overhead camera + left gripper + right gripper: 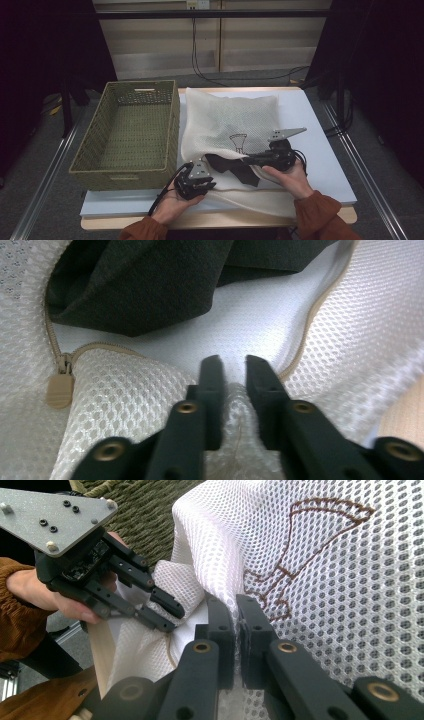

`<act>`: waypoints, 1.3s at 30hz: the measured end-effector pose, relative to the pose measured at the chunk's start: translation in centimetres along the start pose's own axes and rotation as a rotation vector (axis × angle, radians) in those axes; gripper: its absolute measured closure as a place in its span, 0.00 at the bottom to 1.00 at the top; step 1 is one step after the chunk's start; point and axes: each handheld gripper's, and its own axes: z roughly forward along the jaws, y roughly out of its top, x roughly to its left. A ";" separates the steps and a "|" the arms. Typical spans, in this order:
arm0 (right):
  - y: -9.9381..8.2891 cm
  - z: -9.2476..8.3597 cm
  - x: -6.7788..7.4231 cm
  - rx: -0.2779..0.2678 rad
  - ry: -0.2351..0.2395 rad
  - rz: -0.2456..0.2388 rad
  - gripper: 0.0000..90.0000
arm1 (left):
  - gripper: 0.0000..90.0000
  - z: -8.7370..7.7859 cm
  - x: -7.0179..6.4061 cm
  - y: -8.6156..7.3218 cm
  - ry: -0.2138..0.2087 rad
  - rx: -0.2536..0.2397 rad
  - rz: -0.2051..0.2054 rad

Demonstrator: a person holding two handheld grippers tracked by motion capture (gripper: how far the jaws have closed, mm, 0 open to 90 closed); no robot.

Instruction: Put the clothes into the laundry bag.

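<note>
A white mesh bag (230, 122) with a brown stitched motif (305, 550) lies on the table. A dark garment (235, 169) sticks out of its open zip mouth and fills the top of the left gripper view (150, 285). My left gripper (205, 161) is at the near lip of the mouth, its jaws (234, 362) pinched on a fold of mesh (125, 385). In the right gripper view that gripper (169, 616) grips the same white fold. My right gripper (248, 161) holds the upper lip, shut (235, 602) on the mesh edge (325, 595).
A green woven basket (127, 172) stands to the left of the bag, touching its side. A beige zip pull (60, 390) hangs at the mouth's left end. Bare pale tabletop (320, 150) shows right of the bag. Cables trail on the floor beyond.
</note>
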 end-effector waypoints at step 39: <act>-0.8 0.0 0.0 0.023 0.004 0.004 0.96 | 0.84 -5.5 -2.8 -2.6 -0.062 -0.088 -0.070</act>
